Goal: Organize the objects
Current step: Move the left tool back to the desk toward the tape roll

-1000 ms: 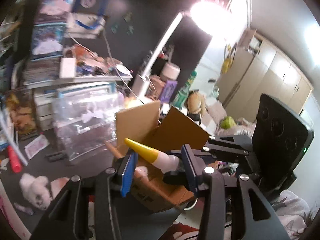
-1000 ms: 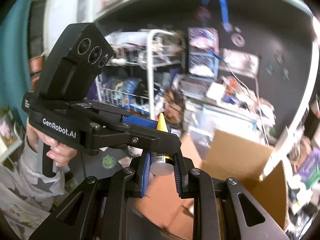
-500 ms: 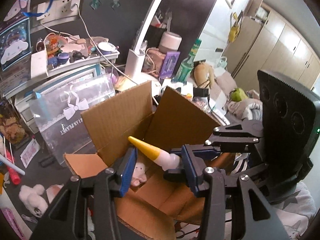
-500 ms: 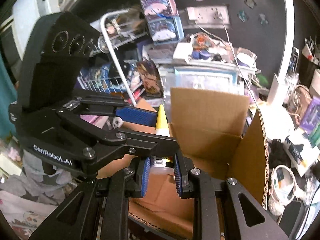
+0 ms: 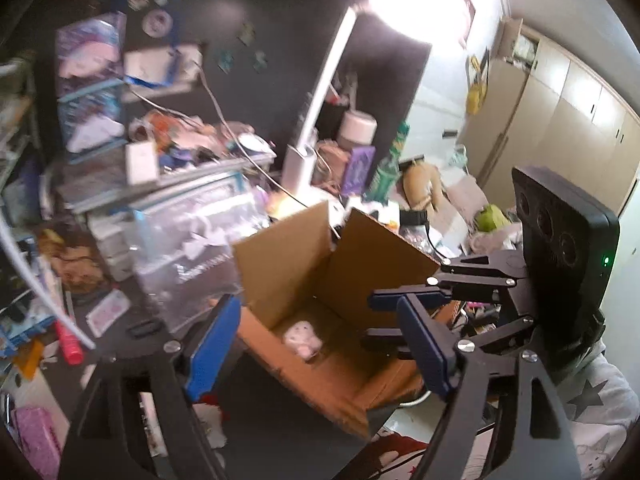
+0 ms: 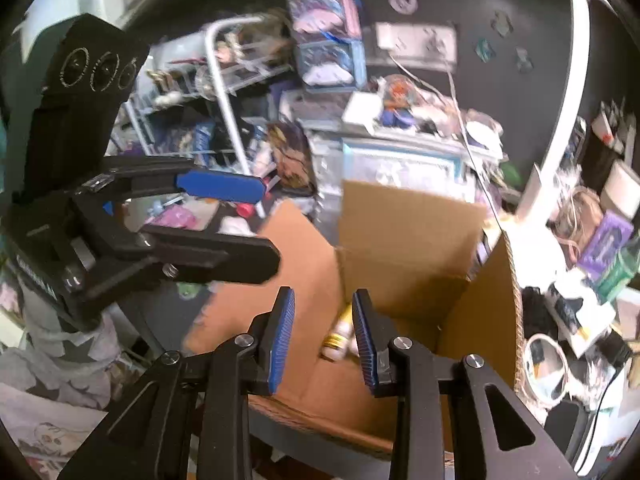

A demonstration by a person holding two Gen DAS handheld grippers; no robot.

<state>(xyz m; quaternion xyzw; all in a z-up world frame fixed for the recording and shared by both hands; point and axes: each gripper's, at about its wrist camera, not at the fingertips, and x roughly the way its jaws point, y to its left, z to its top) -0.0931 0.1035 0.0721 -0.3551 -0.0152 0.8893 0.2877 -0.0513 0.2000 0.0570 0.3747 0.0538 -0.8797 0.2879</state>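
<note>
Now we see our left gripper point(image 5: 316, 344) with its blue pads spread wide and still parting, nothing between them. Our right gripper point(image 6: 324, 340) hangs over the cardboard box point(image 6: 404, 240), its jaws opening too; the pads press on nothing. Past the gap between its fingers, a small bottle point(image 6: 340, 336) with a yellow nozzle lies inside the box, free of the pads, close to the corner where two walls meet. From the left wrist view, a pink-and-white plush toy point(image 5: 303, 339) sits on the box floor near the wall point(image 5: 280, 264) closest to that gripper, and the right gripper point(image 5: 404, 300) shows at the box's far side, over its rim. The box stands with its flaps up on a dark table point(image 5: 120, 336) crowded with clutter: a clear plastic bag point(image 5: 192, 248) just beside the box, a pink-red tube point(image 5: 69, 340) farther left, and a white lamp post point(image 5: 320, 108) rising behind it.
</note>
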